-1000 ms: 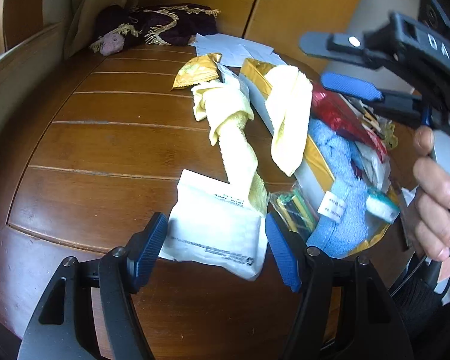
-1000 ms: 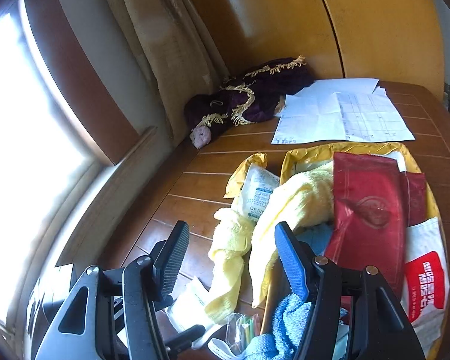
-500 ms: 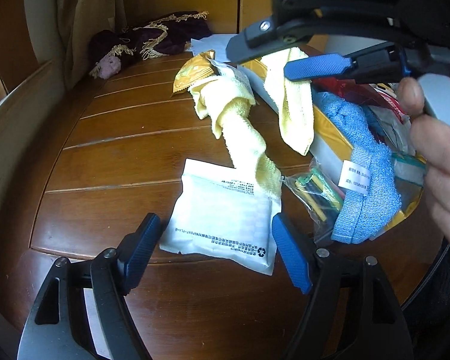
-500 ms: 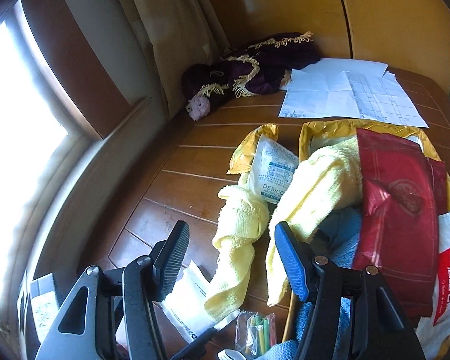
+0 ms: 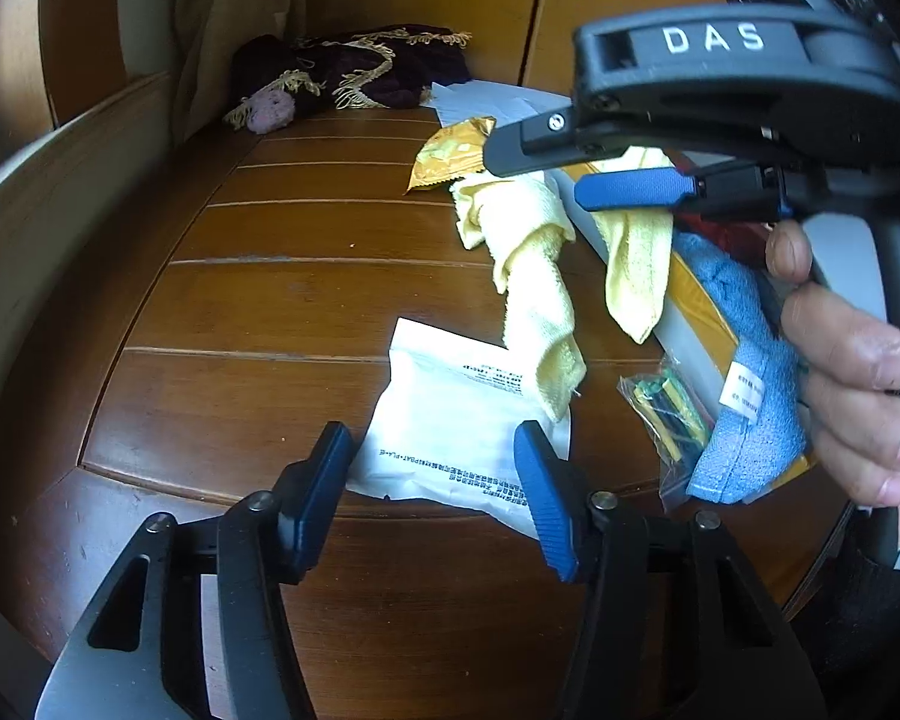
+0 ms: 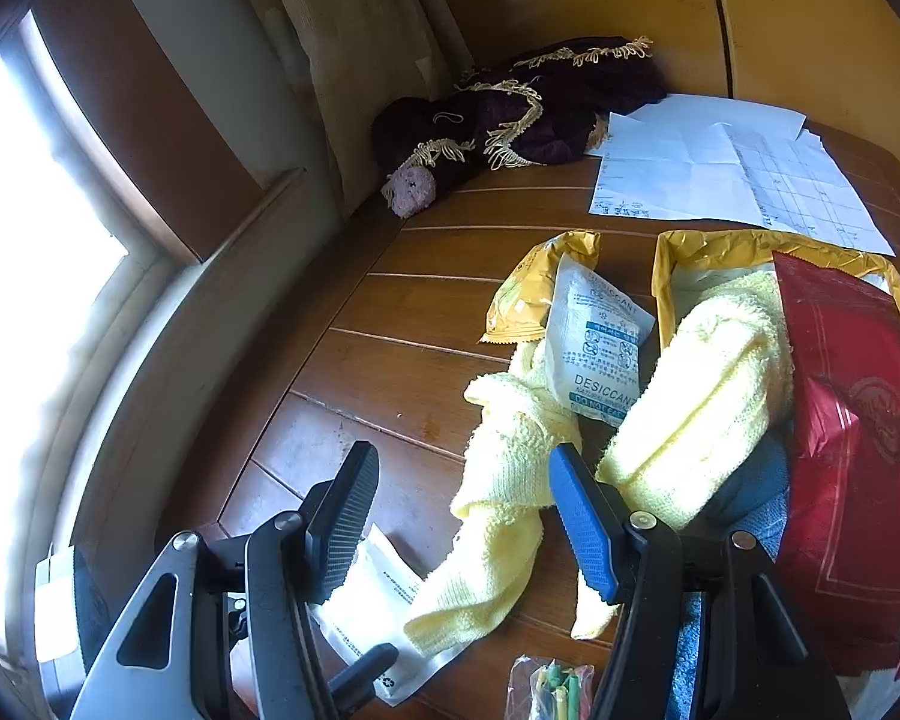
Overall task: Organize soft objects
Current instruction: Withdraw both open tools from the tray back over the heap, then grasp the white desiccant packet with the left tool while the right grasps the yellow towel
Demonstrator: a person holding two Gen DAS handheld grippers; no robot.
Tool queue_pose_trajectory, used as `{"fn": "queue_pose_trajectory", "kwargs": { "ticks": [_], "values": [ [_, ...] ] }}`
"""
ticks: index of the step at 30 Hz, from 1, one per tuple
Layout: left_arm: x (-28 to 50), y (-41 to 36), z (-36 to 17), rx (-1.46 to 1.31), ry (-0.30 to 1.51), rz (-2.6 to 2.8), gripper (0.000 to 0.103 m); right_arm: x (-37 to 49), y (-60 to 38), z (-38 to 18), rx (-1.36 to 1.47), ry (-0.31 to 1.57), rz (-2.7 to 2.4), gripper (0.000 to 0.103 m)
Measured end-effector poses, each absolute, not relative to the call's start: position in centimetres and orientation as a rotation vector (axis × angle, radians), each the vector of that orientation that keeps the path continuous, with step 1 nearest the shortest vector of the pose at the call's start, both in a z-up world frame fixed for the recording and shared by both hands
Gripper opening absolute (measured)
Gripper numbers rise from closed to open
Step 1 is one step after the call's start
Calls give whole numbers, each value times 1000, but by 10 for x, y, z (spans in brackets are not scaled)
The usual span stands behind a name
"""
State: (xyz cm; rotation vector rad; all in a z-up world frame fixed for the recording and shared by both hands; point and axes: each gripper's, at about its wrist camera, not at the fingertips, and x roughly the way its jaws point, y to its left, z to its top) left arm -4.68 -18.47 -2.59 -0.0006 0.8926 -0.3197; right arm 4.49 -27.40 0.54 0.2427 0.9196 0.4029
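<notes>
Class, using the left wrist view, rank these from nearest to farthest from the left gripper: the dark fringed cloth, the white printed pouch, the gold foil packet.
Measured from the left gripper:
1. White printed pouch, lying on the table right at the fingertips.
2. Gold foil packet, mid-table, beyond the yellow towel.
3. Dark fringed cloth, at the table's far edge by the wall.

Towel (image 5: 537,300) end lies on pouch (image 5: 450,420); papers (image 6: 720,162) behind.
</notes>
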Motion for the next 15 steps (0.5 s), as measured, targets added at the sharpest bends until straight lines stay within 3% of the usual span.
{"fn": "queue_pose_trajectory", "kwargs": {
  "ticks": [15],
  "values": [
    [-45,-182,-24,-8,896,-311,53,46,-276,3,256,925,399,62]
  ]
}}
